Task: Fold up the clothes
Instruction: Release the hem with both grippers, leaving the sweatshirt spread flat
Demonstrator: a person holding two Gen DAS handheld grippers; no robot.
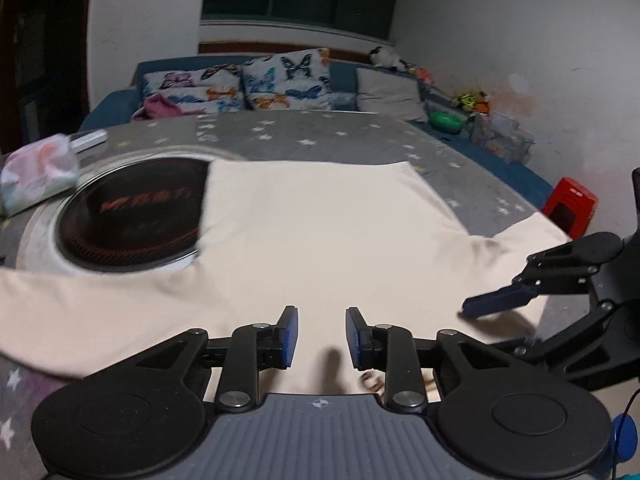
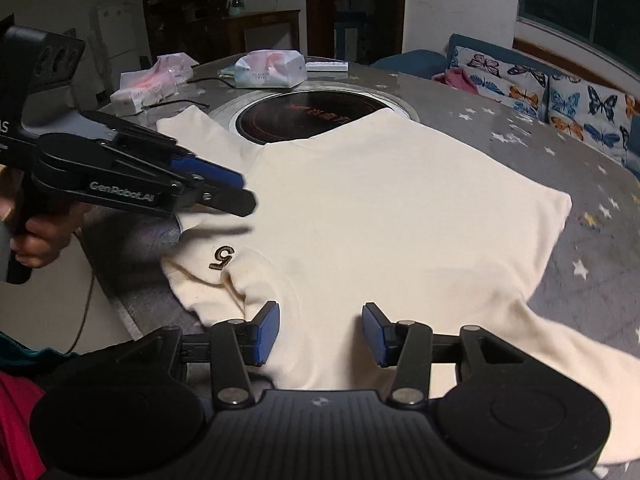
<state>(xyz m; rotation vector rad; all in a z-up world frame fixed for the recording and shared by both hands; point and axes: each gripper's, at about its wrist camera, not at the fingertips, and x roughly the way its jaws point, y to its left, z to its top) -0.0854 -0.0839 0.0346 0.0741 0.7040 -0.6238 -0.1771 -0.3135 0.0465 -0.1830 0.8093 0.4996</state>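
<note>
Your right gripper (image 2: 320,332) hangs with jaws wide apart, empty, over the near hem of the cream shirt (image 2: 380,208) spread on the grey table (image 2: 580,240). Only this view shows the dark "5" (image 2: 222,258) at centre left. Your left gripper (image 1: 321,338) is parted too, holding nothing.

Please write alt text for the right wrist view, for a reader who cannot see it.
A cream shirt lies spread flat on a grey star-patterned table, partly covering a round black cooktop. The right hand-held gripper hovers open over its near edge, while the left hand-held gripper reaches in from the left.
</note>
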